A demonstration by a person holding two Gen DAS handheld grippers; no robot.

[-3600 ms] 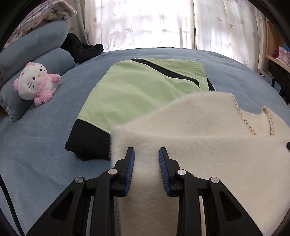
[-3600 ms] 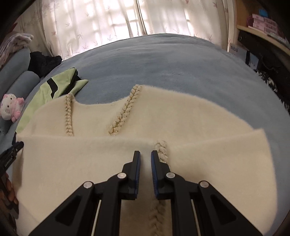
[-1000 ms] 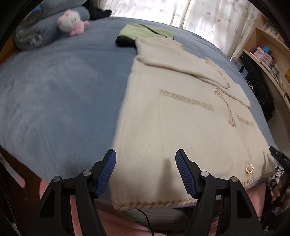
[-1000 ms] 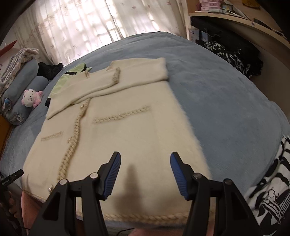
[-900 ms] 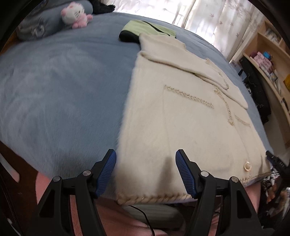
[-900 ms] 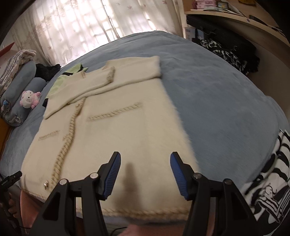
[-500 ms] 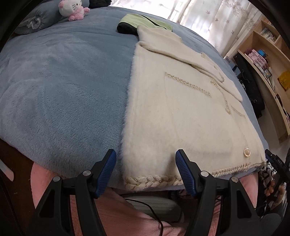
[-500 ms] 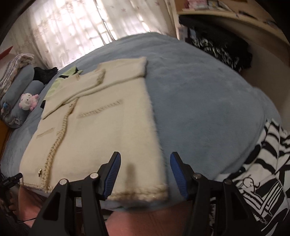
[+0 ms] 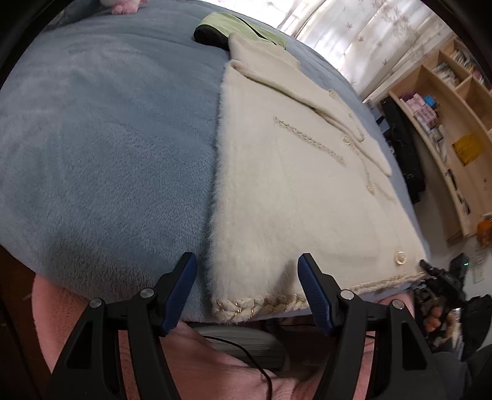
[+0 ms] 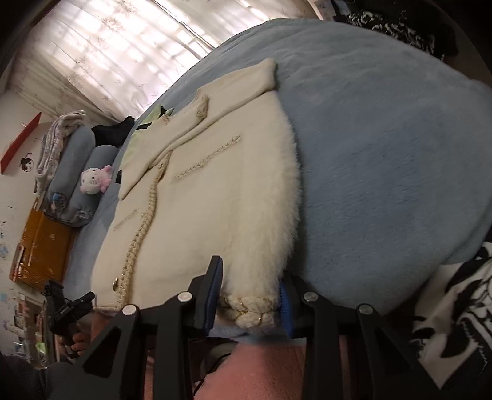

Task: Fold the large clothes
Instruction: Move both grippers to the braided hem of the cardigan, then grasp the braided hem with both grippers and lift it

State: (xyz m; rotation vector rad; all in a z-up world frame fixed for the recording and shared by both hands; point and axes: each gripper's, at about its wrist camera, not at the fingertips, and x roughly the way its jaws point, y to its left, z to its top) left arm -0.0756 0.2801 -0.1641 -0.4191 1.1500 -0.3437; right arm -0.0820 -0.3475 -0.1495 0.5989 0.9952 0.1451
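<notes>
While left claw (image 9: 247,281) gapes, right claw (image 10: 250,287) straddles cardigan (image 10: 215,190) hem.

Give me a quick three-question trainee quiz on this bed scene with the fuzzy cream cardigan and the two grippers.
1. True or false: the left gripper is open.
2. Which corner of the fuzzy cream cardigan sits between the right gripper fingers?
3. The folded light green garment lies: A) beyond the collar, B) on the shelf.

Key: 1 true. 2 The braided hem corner, the right-hand one. 3 A.
</notes>
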